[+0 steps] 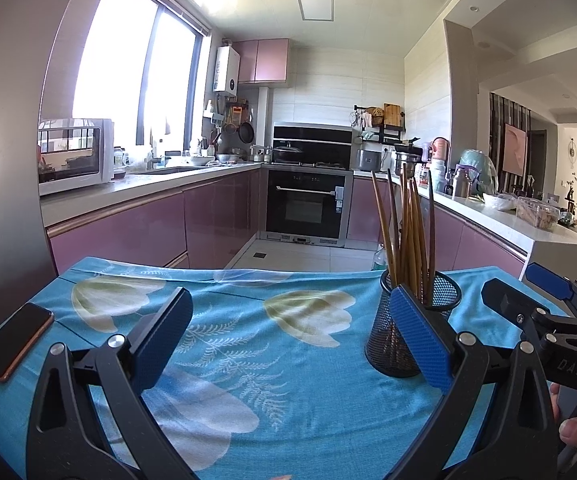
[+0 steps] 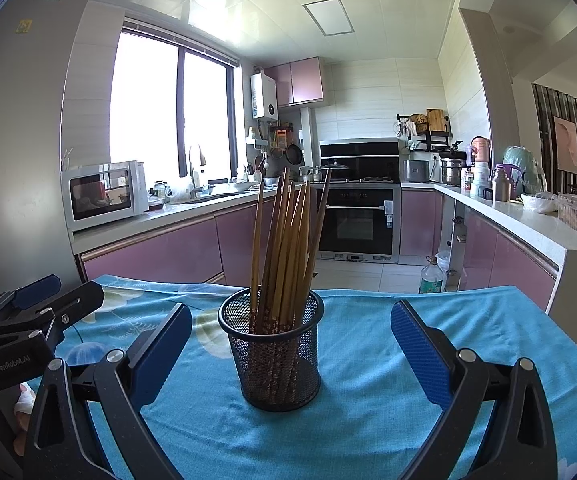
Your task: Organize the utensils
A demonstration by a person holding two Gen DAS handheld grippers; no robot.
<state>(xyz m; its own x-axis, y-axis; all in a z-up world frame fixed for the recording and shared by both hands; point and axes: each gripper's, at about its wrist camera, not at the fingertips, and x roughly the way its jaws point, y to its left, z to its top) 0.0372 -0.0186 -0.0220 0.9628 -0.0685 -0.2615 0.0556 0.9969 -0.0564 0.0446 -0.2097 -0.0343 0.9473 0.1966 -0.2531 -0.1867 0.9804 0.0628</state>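
A black mesh cup point(image 2: 274, 350) stands upright on the blue flowered cloth point(image 2: 368, 420), holding several brown chopsticks point(image 2: 288, 248) that lean and fan upward. My right gripper point(image 2: 290, 340) is open and empty, its blue pads on either side of the cup without touching it. In the left wrist view the mesh cup point(image 1: 404, 344) and chopsticks point(image 1: 408, 232) stand at the right, partly behind the right pad. My left gripper point(image 1: 288, 332) is open and empty over the cloth point(image 1: 268, 360). The right gripper point(image 1: 528, 300) shows at the far right there; the left gripper point(image 2: 40, 300) shows at the left of the right wrist view.
A phone point(image 1: 16, 340) lies on the cloth's left edge. The cloth-covered table ends ahead, with kitchen floor, an oven point(image 1: 306, 208) and pink cabinets beyond. A counter point(image 2: 528, 224) with containers runs along the right. A water bottle point(image 2: 430, 276) stands on the floor.
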